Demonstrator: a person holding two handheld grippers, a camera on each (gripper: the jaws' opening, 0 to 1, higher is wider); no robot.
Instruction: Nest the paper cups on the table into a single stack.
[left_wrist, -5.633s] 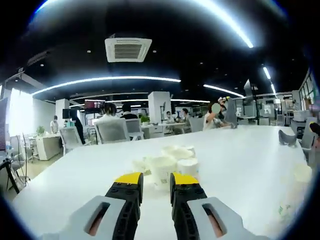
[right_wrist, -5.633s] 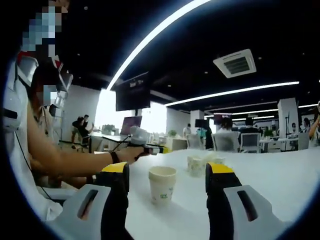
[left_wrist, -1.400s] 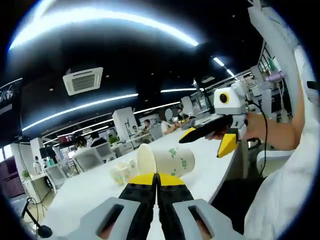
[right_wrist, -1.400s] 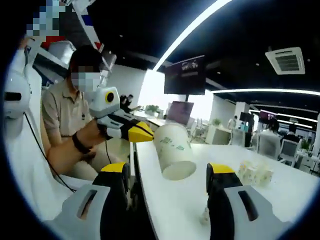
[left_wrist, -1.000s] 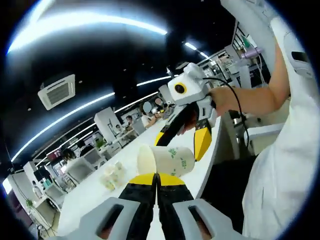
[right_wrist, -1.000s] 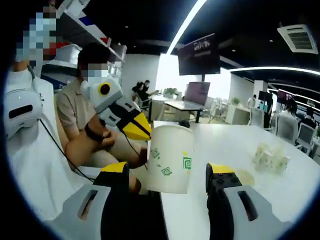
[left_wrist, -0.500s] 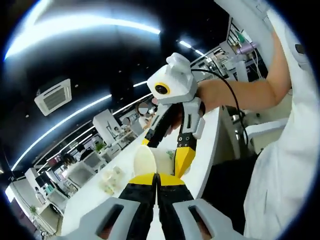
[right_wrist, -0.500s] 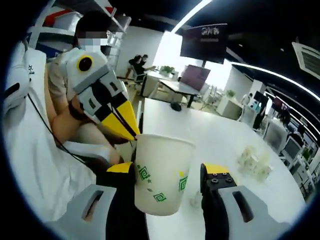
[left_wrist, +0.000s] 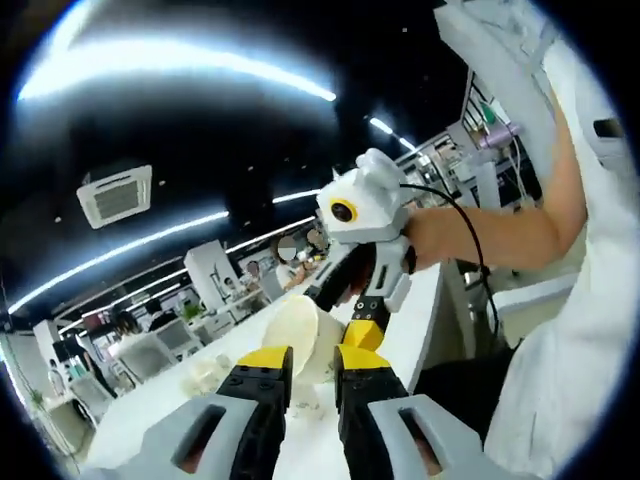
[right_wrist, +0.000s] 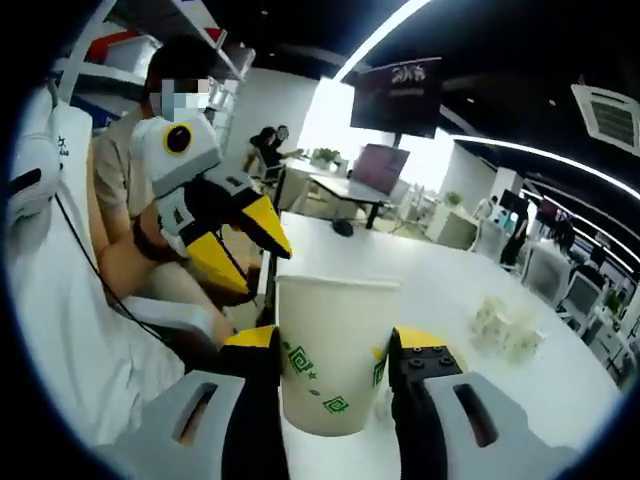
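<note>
One white table (right_wrist: 440, 290) carried a small cluster of paper cups (right_wrist: 508, 328), too blurred to count. One green-printed paper cup (right_wrist: 333, 352) stood upright, clenched between the right gripper (right_wrist: 332, 372) jaws; the left gripper (left_wrist: 312, 364), released, hung just beside its rim.

Grey grippers (right_wrist: 332, 375), yellow-tipped black jaws, white housing, seemingly white sleeve (left_wrist: 590, 280)
</note>
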